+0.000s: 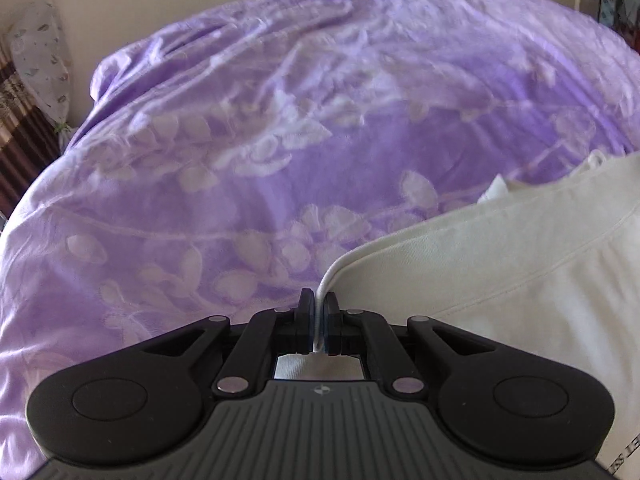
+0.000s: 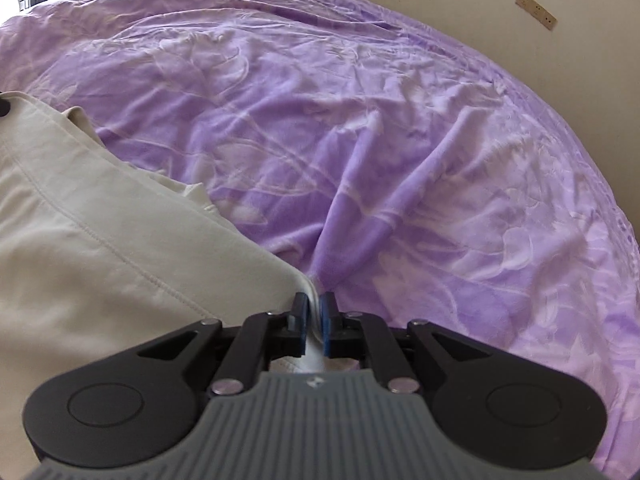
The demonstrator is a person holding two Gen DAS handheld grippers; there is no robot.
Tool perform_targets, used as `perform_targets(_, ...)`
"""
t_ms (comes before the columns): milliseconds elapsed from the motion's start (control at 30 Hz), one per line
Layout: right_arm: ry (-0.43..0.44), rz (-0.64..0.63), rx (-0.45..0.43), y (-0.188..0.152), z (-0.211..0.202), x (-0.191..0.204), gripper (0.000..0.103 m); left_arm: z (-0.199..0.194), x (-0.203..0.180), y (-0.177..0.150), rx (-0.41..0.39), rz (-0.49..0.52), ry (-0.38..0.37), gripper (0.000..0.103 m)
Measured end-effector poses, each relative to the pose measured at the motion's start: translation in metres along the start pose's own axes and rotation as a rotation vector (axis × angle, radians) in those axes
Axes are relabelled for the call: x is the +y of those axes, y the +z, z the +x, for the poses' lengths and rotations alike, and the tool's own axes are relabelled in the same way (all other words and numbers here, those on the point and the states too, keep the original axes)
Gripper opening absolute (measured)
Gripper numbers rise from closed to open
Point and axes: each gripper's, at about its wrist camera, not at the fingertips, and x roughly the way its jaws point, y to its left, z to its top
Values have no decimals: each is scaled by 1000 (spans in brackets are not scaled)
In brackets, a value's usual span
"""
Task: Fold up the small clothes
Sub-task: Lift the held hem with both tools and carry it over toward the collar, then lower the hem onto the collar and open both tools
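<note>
A cream-white garment (image 1: 500, 264) lies on a purple flowered bedspread (image 1: 240, 140). In the left wrist view it fills the lower right, and my left gripper (image 1: 319, 308) is shut on its folded edge, which runs up between the two pads. In the right wrist view the same garment (image 2: 100, 248) fills the lower left, and my right gripper (image 2: 315, 308) is shut on its corner edge. A stitched hem line crosses the cloth in both views. The cloth under the grippers is hidden.
The bedspread (image 2: 400, 140) is wrinkled and covers the whole bed. A beige wall (image 2: 500, 40) with a socket strip (image 2: 537, 11) stands behind it. A patterned white cloth bag (image 1: 42, 60) and striped curtain (image 1: 20, 132) are at the far left.
</note>
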Motion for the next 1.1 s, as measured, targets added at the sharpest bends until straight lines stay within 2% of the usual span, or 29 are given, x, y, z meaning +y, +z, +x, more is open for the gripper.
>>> perform_targets(100, -36, 9, -33, 0, -13, 2, 0, -21, 6, 1, -77, -48, -13, 4)
perform_targets(200, -60, 10, -78, 8, -31, -1, 0, -32, 10, 7, -113, -74, -11, 4)
perform_targets(300, -72, 22, -85, 18, -35, -6, 0, -27, 9, 15, -102, -84, 8, 4)
perform_targets(467, -71, 30, -65, 22, -15, -6, 0, -4, 8, 20, -57, -114, 14, 4)
perform_targets(533, -49, 35, -32, 20, -6, -6, 0, 1, 7, 18, -30, -119, 13, 10)
perform_targets(567, -40, 42, -21, 19, -4, -8, 4, 0, 8, 17, -31, -127, 13, 11)
perform_targets(600, -43, 51, -20, 18, -4, -10, 21, -4, 10, 17, -39, -137, 9, 19)
perform_targets(633, -45, 65, -19, 17, -7, -13, 32, -8, 11, 15, -44, -146, 3, 32)
perform_targets(667, -48, 86, -24, 16, -11, -16, 49, -14, 13, 15, -49, -152, 0, 39)
perform_targets(700, -49, 109, -32, 15, -18, -19, 49, -22, 14, 15, -58, -153, 10, 46)
perform_targets(767, -33, 149, -27, 14, -32, -24, 49, -38, 14, 13, -62, -156, 22, 47)
perform_targets(933, 30, 261, 6, -2, -83, -28, 51, -93, 14, -3, -38, -206, -18, 47)
perform_targets(1100, 114, 412, -4, -40, -146, -22, 65, -144, 12, -37, -15, -291, -72, 49)
